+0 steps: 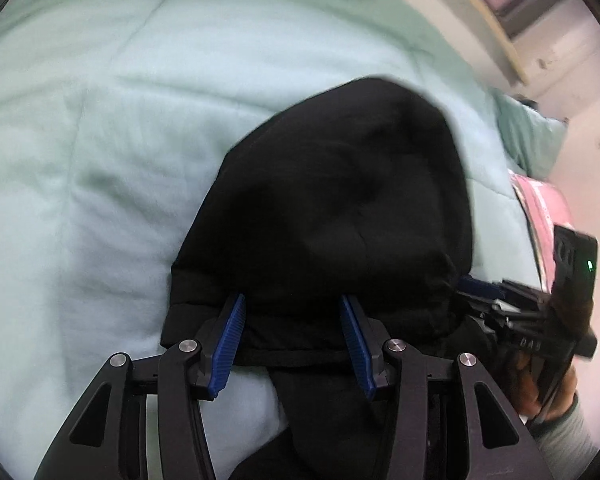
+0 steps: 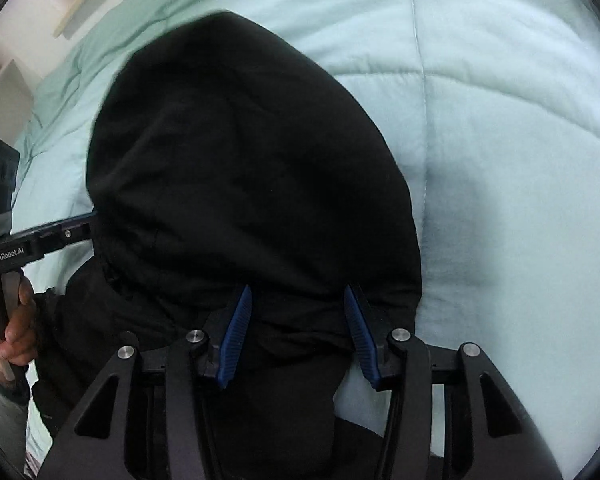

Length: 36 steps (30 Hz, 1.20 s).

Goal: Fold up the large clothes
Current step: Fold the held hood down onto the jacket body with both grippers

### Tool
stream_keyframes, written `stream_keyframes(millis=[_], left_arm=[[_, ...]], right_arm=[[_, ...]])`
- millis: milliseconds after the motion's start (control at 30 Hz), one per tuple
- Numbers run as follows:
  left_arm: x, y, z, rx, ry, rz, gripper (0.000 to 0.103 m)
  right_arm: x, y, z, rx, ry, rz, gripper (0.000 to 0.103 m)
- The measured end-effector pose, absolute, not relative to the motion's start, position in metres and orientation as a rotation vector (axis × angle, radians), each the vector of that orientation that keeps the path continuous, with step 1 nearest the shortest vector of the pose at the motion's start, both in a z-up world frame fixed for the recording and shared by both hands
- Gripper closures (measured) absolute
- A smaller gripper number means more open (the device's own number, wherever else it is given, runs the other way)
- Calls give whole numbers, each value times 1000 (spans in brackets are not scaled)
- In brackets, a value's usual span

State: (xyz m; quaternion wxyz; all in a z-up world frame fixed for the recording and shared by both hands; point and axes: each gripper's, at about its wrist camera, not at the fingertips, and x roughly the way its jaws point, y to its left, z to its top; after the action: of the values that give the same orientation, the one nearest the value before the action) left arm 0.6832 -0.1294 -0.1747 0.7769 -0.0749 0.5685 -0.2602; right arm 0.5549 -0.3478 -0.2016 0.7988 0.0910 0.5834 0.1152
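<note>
A black hooded garment point(image 1: 340, 200) lies on a pale mint quilt point(image 1: 80, 160); its rounded hood points away from me. It also fills the right wrist view point(image 2: 252, 168). My left gripper point(image 1: 294, 304) is open, its blue pads point(image 1: 232, 340) spread above the hood's near edge with cloth between them. My right gripper point(image 2: 298, 296) is open too, its blue pads point(image 2: 236, 332) spread over the hood's base. The right gripper also shows at the right of the left wrist view point(image 1: 476, 288), and the left gripper at the left of the right wrist view point(image 2: 76, 232), its tips hidden behind the cloth.
The quilt point(image 2: 500, 140) covers a bed. A mint pillow point(image 1: 536, 136) and a pink item point(image 1: 544, 208) lie at the bed's right side. A pale wall and wooden trim point(image 1: 496, 32) stand beyond. The person's hand point(image 2: 16, 332) grips the left tool's handle.
</note>
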Motion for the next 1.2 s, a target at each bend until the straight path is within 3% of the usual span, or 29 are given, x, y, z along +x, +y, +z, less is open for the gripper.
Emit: stream_keyframes(millis=[167, 200, 233, 300, 667, 700, 733, 800, 833, 900, 1200], left_arm=[[691, -118, -121, -133, 1091, -664, 51], [697, -116, -114, -131, 1078, -676, 48], [709, -118, -108, -123, 1076, -687, 37], [726, -122, -108, -112, 1090, -697, 33], [810, -135, -189, -267, 1318, -826, 33], [807, -139, -191, -259, 1297, -813, 37], [804, -140, -192, -246, 1265, -811, 47], [795, -141, -192, -249, 1237, -835, 63], [789, -141, -189, -239, 1224, -849, 76], [778, -139, -179, -213, 1192, -876, 89], [643, -115, -57, -72, 956, -1000, 91]], right_arm=[[562, -371, -151, 259, 1139, 316, 44], [568, -376, -145, 262, 1128, 320, 43], [576, -378, -142, 255, 1124, 319, 43], [593, -381, -142, 231, 1129, 324, 43], [667, -380, -207, 261, 1259, 428, 43], [670, -377, -212, 277, 1265, 451, 43], [672, -372, -217, 283, 1268, 472, 44], [667, -363, -214, 231, 1241, 518, 74], [659, -358, -206, 189, 1216, 523, 77], [643, -352, -189, 130, 1168, 518, 84], [496, -343, -64, 8, 932, 521, 85]])
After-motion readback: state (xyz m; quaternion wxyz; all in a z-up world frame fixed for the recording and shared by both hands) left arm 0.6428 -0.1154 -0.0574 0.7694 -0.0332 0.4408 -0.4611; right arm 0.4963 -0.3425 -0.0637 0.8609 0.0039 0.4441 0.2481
